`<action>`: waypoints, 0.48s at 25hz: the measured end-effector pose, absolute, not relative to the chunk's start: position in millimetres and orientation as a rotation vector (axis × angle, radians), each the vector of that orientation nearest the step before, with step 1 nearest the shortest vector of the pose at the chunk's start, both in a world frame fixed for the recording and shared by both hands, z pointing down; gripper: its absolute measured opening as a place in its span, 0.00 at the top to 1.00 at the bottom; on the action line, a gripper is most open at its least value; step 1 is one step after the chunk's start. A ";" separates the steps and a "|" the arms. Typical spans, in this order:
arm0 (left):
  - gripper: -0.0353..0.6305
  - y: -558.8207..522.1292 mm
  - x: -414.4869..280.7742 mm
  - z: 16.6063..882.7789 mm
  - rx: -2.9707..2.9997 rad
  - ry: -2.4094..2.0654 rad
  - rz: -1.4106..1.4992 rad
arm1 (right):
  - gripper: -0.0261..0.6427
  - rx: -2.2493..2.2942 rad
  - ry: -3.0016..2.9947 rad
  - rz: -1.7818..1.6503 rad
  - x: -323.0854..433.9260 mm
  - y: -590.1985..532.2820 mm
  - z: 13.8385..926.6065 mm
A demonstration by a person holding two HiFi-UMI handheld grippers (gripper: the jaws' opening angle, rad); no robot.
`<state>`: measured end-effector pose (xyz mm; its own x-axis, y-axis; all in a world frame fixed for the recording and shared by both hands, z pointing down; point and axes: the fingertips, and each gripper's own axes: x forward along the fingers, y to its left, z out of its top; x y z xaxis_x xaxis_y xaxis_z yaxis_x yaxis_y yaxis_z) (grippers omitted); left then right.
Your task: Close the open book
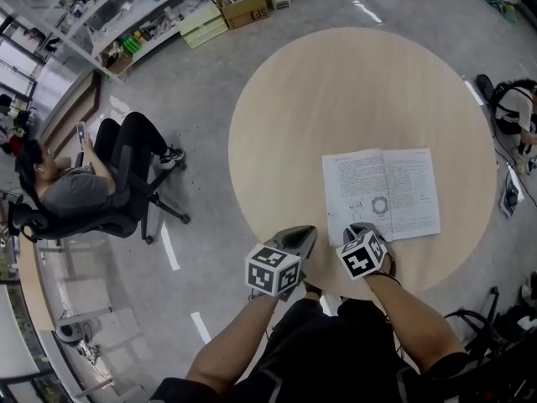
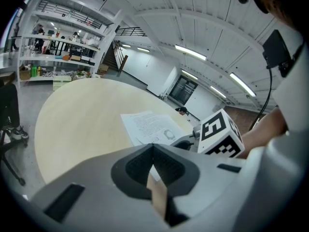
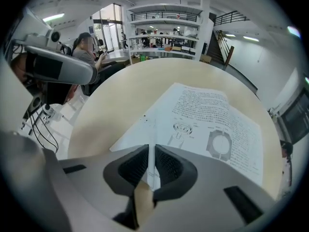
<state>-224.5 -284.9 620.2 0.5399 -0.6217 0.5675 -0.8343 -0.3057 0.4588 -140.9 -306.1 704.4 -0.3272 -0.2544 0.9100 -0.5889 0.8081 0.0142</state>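
Observation:
An open book [image 1: 382,193] lies flat on the round wooden table [image 1: 336,91], near its front right edge, with text and diagrams facing up. My right gripper [image 1: 357,229] is at the book's near left corner. In the right gripper view its jaws [image 3: 150,151] are shut on the raised edge of the left page [image 3: 212,124], which shows as a thin white sheet between the pads. My left gripper [image 1: 300,238] hovers over the table edge just left of the book, shut and empty [image 2: 152,146]. In the left gripper view the book [image 2: 149,125] lies ahead.
A person sits in an office chair [image 1: 80,191] on the floor to the left of the table. Shelving [image 1: 126,15] and cardboard boxes [image 1: 243,7] stand at the back. Gear and cables lie on the floor at the right [image 1: 512,112].

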 end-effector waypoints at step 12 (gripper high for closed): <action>0.96 -301.0 -206.0 604.8 2.099 -1.143 0.378 | 0.90 0.783 -2.145 0.551 -131.2 -324.9 630.7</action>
<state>-206.0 -301.0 604.8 0.5667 -0.6145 0.5490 -0.8205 -0.3601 0.4439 -131.2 -324.9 630.7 -0.5127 -0.3508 0.7836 -0.6853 0.7170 -0.1274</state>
